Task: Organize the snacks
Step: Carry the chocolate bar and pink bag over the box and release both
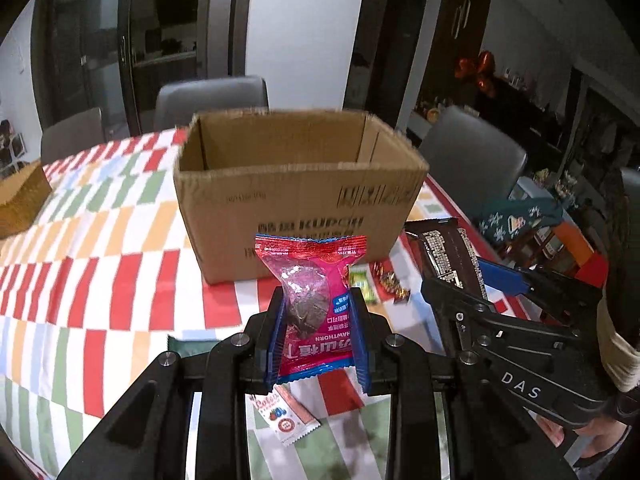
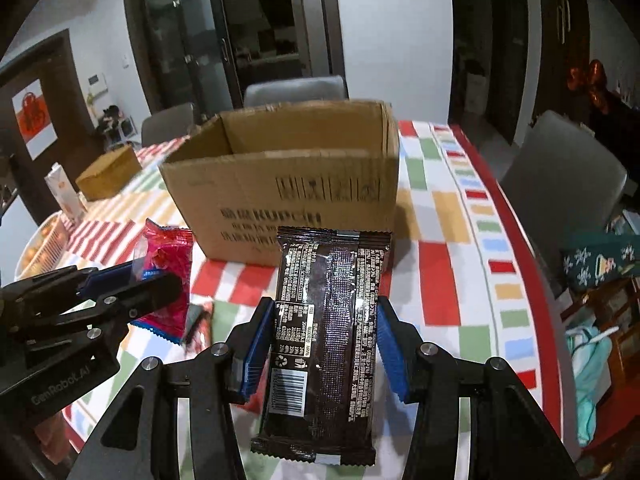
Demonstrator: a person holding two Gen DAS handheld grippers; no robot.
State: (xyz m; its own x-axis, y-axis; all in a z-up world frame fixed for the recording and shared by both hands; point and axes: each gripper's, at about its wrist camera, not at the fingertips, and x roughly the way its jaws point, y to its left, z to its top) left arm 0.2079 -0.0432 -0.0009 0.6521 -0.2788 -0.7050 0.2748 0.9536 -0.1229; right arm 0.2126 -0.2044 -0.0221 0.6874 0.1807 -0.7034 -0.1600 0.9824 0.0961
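Observation:
An open cardboard box (image 1: 296, 196) (image 2: 280, 196) stands on the chequered tablecloth just beyond both grippers. My left gripper (image 1: 316, 296) is shut on a pink hawthorn snack packet (image 1: 316, 264), held upright above the table in front of the box. My right gripper (image 2: 325, 308) is shut on a long dark brown snack packet (image 2: 332, 264), its top end pointing at the box. Each gripper shows in the other's view: the left gripper (image 2: 160, 276) with the pink packet (image 2: 168, 248), and the right gripper (image 1: 468, 280) with the dark packet (image 1: 448, 248).
Loose snacks lie on the cloth: a white berry sachet (image 1: 288, 416), a green candy (image 1: 362, 284) and gold-wrapped candies (image 1: 394, 284). A smaller cardboard box (image 2: 108, 172), a carton (image 2: 62, 194) and a basket (image 2: 40, 248) sit at the left. Grey chairs (image 2: 560, 168) ring the table.

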